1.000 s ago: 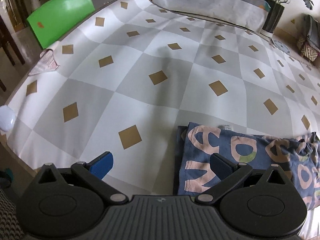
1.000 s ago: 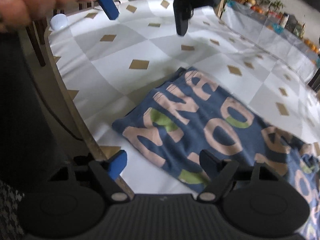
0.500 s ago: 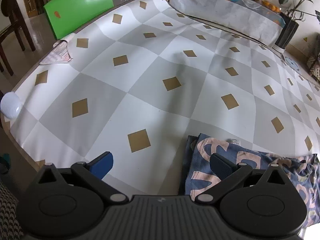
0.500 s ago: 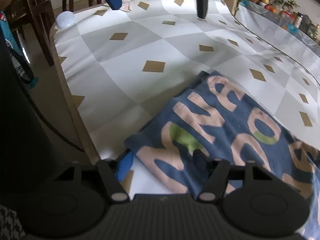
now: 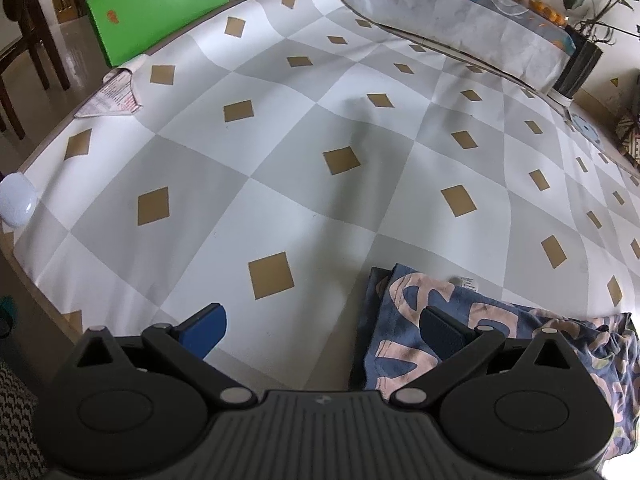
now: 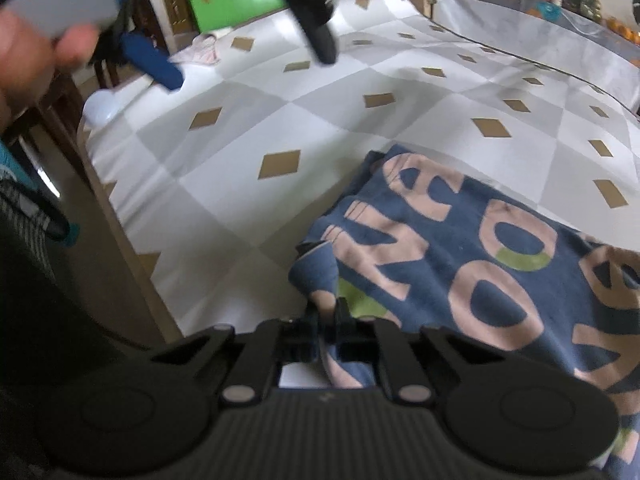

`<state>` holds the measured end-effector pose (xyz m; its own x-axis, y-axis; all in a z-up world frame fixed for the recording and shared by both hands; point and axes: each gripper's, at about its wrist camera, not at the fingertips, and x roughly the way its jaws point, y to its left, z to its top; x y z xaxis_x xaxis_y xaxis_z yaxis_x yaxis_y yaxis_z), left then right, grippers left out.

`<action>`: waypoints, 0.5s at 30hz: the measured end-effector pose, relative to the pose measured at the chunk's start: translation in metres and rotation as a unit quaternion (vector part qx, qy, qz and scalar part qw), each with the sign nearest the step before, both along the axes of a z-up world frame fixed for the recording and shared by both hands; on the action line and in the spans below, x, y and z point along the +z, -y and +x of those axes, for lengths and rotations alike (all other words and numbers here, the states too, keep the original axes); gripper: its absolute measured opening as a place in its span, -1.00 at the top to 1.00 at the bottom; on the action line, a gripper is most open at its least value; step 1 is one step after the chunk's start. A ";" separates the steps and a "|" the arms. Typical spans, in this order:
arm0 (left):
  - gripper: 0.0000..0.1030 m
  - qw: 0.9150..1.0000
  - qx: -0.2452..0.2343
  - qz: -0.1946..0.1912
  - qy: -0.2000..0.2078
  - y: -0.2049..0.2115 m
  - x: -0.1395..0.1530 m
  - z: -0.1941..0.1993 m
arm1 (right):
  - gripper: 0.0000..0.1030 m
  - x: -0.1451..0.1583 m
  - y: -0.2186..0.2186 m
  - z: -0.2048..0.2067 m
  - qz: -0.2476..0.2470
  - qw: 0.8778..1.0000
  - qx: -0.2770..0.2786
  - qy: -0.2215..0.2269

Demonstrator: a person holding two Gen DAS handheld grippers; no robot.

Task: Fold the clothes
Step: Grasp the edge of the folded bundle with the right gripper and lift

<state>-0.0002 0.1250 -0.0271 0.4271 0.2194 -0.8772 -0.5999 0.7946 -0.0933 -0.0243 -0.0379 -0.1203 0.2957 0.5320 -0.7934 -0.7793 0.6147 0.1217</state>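
Out at the far left edge of the table (image 5: 320, 168), a white rounded object (image 5: 14, 200), perched right on the rim. Behind it, a printed leaflet (image 5: 114, 98) on the table's corner, and past that a bright green chair back (image 5: 160, 4). All across the top, a checked tablecloth (image 5: 248, 128) in grey and white with tan diamonds.

Nearer in, the left tool (image 5: 322, 328), spread wide, nothing between its fingers: blue finger (image 5: 206, 330) over bare tablecloth, dark finger (image 5: 442, 334) over the left edge of the garment. Cannot tell whether that dark finger touches the cloth or hovers above it.

To the right of the gap, the navy garment (image 6: 460, 248), printed with big pink letters and green patches, lying folded near the table's front edge, a small white label (image 5: 466, 282) peeking out at its far side.

From the right wrist view: top left, a hand (image 6: 36, 52) wrapped round the left tool's handle, its two fingers hanging apart over the table. Bottom centre, the right tool (image 6: 326, 324), just snapped closed, pinching the near left corner of the navy garment, a fold of cloth bunched up between the pads.

Far right, beyond the table, a second cloth-draped surface (image 5: 460, 24) crowded with fruit and bottles, and a dark plant pot (image 5: 578, 66).
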 end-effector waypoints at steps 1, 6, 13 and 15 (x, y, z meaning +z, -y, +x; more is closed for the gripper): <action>-1.00 1.000 0.008 -0.002 0.000 -0.002 0.000 -0.001 | 0.88 0.002 0.002 0.002 0.005 1.000 -0.007 -0.002; -1.00 0.999 0.048 -0.017 -0.010 -0.008 -0.007 -0.004 | 0.88 0.016 0.017 0.018 0.037 0.998 -0.056 -0.020; -1.00 0.998 0.061 -0.024 -0.019 0.004 -0.013 0.007 | 0.89 0.036 0.034 0.035 0.065 0.993 -0.097 -0.010; -1.00 0.998 0.054 -0.020 -0.024 0.009 -0.014 0.010 | 0.89 0.047 0.044 0.042 0.078 0.991 -0.111 -0.002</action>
